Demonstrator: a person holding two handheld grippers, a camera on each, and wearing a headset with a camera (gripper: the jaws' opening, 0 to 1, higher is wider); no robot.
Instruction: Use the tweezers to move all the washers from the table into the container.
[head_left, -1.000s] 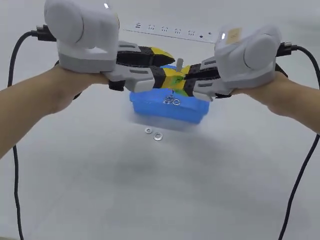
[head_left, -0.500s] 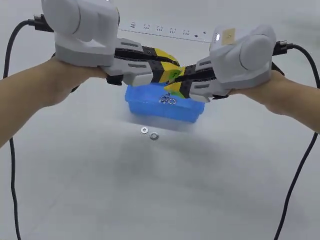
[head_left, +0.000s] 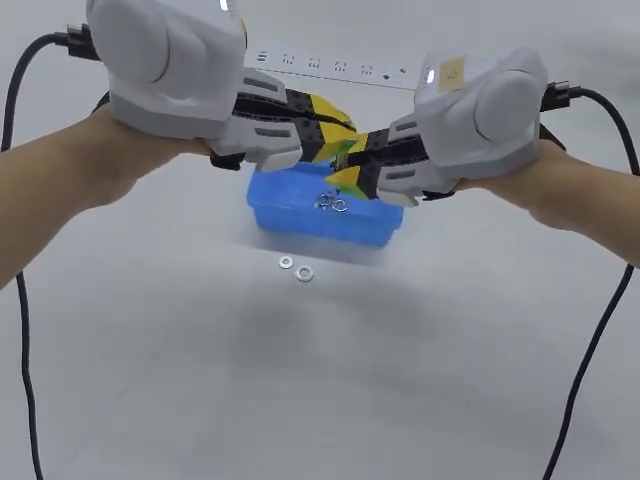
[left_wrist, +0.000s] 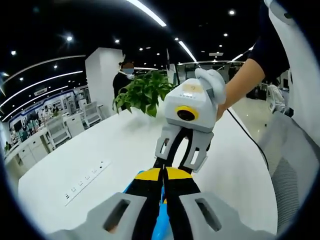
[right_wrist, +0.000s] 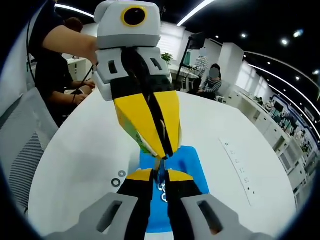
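Two washers (head_left: 305, 273) lie before the container (head_left: 300, 215) — above it, left hand-held gripper (head_left: 345, 130) closed, right hand-held gripper (head_left: 342, 178) clamping tweezers (right_wrist: 159, 174).

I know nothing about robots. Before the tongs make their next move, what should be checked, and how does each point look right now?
1. Tweezers gripped: ok. The right tongs are shut on the tweezers.
2. Left tongs also gripping them: cannot tell. They are shut, tip to tip with the right.
3. Container under the tongs: ok.
4. Earlier drops landed: ok. Washers lie inside.
5. Table cleared: not ok. Two washers lie in front of the container.
6. Tweezer tips empty: cannot tell.
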